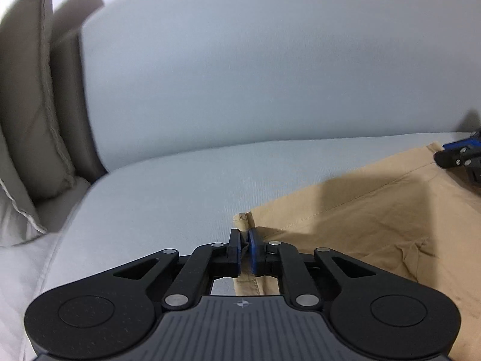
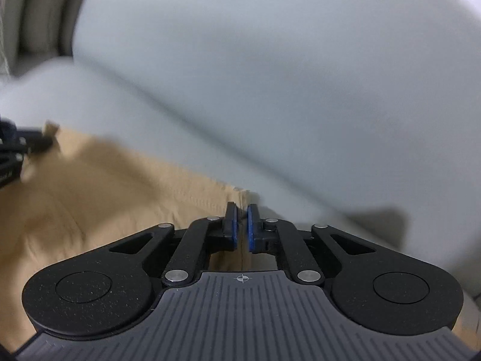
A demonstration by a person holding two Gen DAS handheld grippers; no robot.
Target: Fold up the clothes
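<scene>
A pale grey sofa seat (image 1: 168, 186) carries everything, its padded backrest (image 1: 255, 69) rising behind. A tan garment (image 1: 375, 210) lies spread directly on the seat cushion toward the right side. A beige cushion (image 1: 27, 114) stands at the sofa's left end.

Even, soft lighting; right wrist view motion-blurred, left sharper; fisheye bending at edges; shadows fall on the tan cloth (image 1: 375, 210).

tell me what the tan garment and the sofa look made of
Garment: looks like matte woven cotton twill, with stitched seams and soft creases. Sofa: pale grey, fine-weave upholstery fabric, matte; blur hides finer detail.
</scene>
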